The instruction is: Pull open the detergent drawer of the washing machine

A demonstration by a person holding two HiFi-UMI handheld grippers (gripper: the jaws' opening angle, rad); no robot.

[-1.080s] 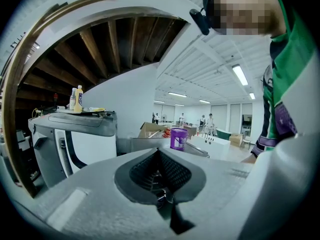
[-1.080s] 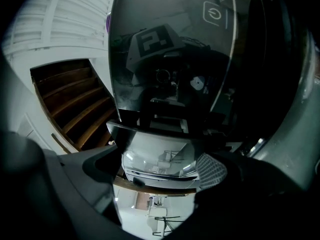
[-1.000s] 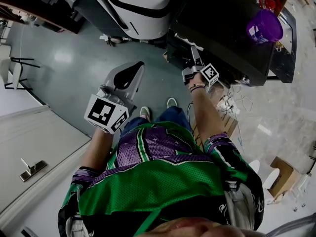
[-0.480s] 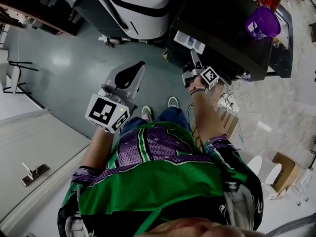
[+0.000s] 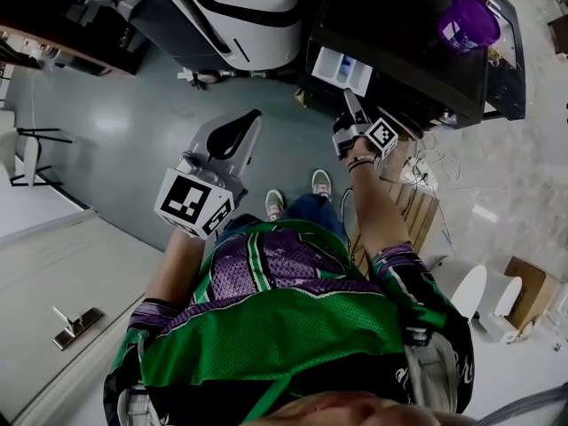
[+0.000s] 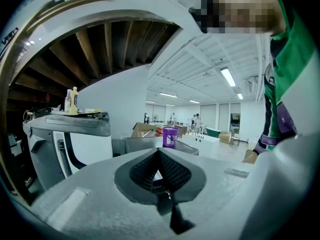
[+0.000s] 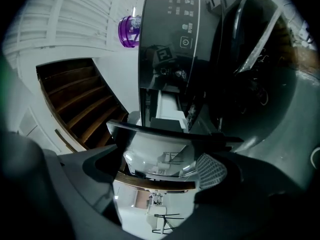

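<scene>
The black washing machine [image 5: 417,51] stands at the upper right of the head view. Its white detergent drawer [image 5: 340,67] sticks out of the front. My right gripper [image 5: 349,98] is shut on the drawer's front panel. In the right gripper view the glossy front panel [image 7: 160,149] sits between the jaws of my right gripper [image 7: 160,166], and the white tray [image 7: 167,106] runs back into the machine [image 7: 170,34]. My left gripper [image 5: 244,124] hangs in the air left of the machine, shut on nothing. In its own view the left gripper [image 6: 159,176] has its pads pressed together.
A purple cup [image 5: 468,23] stands on top of the washing machine. A white and black appliance [image 5: 240,7] stands to the machine's left. Cables and a wooden crate [image 5: 417,202] lie by my right arm. A cardboard box [image 5: 532,282] sits at the far right, a door handle [image 5: 75,322] at the lower left.
The white drawer has slid out of the machine's front, where one second ago it was in. My right gripper has stayed on its front panel. The left gripper has hardly moved.
</scene>
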